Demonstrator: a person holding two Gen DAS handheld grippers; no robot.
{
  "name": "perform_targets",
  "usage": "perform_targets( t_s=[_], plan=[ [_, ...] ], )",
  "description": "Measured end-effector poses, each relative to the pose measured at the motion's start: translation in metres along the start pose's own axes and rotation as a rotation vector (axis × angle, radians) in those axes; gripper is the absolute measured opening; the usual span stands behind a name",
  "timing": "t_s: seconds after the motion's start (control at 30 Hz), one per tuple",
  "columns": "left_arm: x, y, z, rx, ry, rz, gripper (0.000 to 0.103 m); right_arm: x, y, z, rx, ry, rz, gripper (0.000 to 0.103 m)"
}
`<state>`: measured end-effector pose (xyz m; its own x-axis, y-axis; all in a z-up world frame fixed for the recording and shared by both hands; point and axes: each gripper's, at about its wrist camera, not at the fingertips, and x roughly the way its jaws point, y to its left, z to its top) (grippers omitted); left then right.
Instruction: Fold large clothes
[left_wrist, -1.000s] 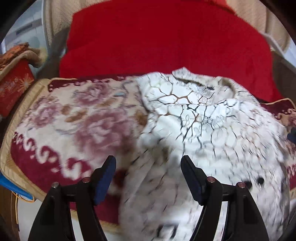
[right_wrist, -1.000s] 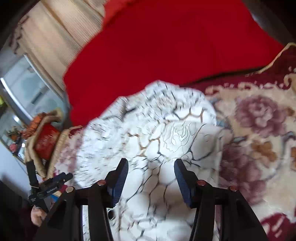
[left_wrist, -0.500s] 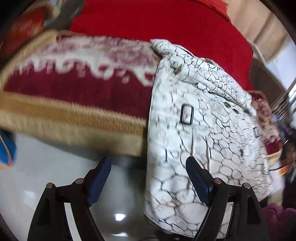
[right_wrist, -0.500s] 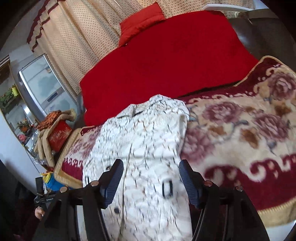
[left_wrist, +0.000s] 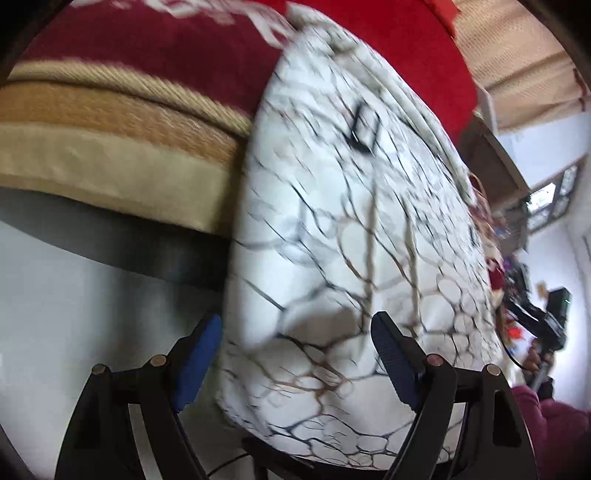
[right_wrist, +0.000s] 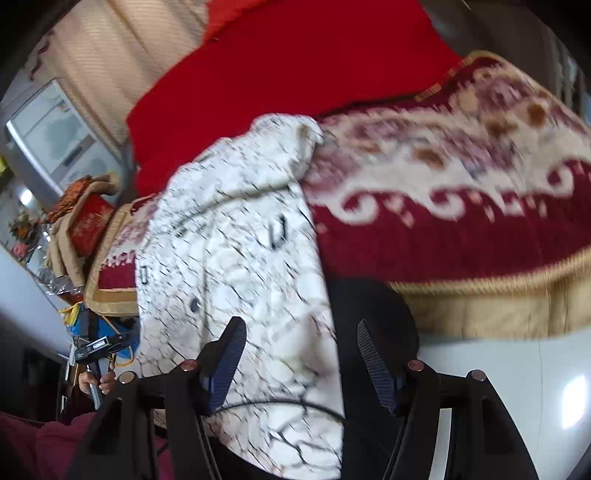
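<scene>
The white crackle-patterned coat (left_wrist: 343, 229) with black buckles drapes over the bed's (right_wrist: 480, 236) front edge; both tools, left (left_wrist: 297, 354) and right (right_wrist: 299, 354), gape wide, holding nothing.

Motion blur smeared the crackle print of the white coat (left_wrist: 354, 229) in both my views. Its lower hem ran behind my left gripper (left_wrist: 295, 354) and off the bottom edge; the flowered blanket's (right_wrist: 461, 177) pattern was blurred too.
</scene>
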<state>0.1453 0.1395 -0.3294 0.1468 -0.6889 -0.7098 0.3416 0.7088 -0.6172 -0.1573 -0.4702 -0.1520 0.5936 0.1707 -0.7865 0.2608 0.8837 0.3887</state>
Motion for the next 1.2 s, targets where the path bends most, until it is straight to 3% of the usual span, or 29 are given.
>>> perform_targets(
  t_s=[0.17,0.23,0.3,0.43,0.47,0.53,0.6,0.67,0.83,0.87,0.9,0.93,0.97,1.07,1.2],
  plan=[
    [0.018,0.003,-0.011,0.006,0.017,-0.082,0.082,0.020,-0.011,-0.017,0.037,0.054,0.018,0.067],
    [0.017,0.005,-0.015,0.010,-0.005,-0.132,0.071,0.031,-0.011,-0.020,0.043,0.065,0.027,0.067],
    [0.014,0.008,-0.021,0.015,-0.011,-0.149,0.050,0.041,-0.008,-0.021,0.035,0.086,0.023,0.067],
    [0.007,0.010,-0.026,0.032,-0.018,-0.197,0.042,0.043,0.005,-0.023,-0.022,0.070,0.031,0.066],
    [0.006,0.009,-0.027,0.040,-0.018,-0.208,0.042,0.045,0.011,-0.023,-0.048,0.086,0.034,0.066],
    [0.003,0.016,-0.026,0.021,-0.005,-0.229,0.051,0.045,0.020,-0.024,-0.092,0.102,0.033,0.065],
    [0.005,0.024,-0.023,-0.030,0.006,-0.255,0.085,0.046,0.026,-0.023,-0.106,0.122,0.080,0.065],
    [0.010,0.036,-0.022,-0.096,-0.003,-0.262,0.086,0.052,0.029,-0.022,-0.124,0.149,0.067,0.065],
    [0.019,0.041,-0.021,-0.115,0.020,-0.319,0.085,0.064,0.034,-0.020,-0.147,0.174,0.054,0.064],
    [0.018,0.039,-0.023,-0.100,0.015,-0.339,0.081,0.066,0.035,-0.019,-0.152,0.180,0.055,0.056],
    [0.018,0.035,-0.023,-0.080,0.015,-0.354,0.063,0.071,0.040,-0.017,-0.173,0.194,0.052,0.044],
    [0.018,0.035,-0.024,-0.070,0.019,-0.353,0.050,0.077,0.044,-0.016,-0.195,0.215,0.032,0.018],
    [0.019,0.034,-0.023,-0.063,0.030,-0.355,0.029,0.084,0.045,-0.016,-0.207,0.235,0.006,0.017],
    [0.011,0.027,-0.022,-0.032,0.020,-0.360,0.011,0.099,0.048,-0.014,-0.208,0.274,0.018,0.011],
    [-0.014,0.007,-0.016,0.022,-0.044,-0.387,0.008,0.095,0.061,-0.004,-0.221,0.250,0.087,0.007]
  ],
)
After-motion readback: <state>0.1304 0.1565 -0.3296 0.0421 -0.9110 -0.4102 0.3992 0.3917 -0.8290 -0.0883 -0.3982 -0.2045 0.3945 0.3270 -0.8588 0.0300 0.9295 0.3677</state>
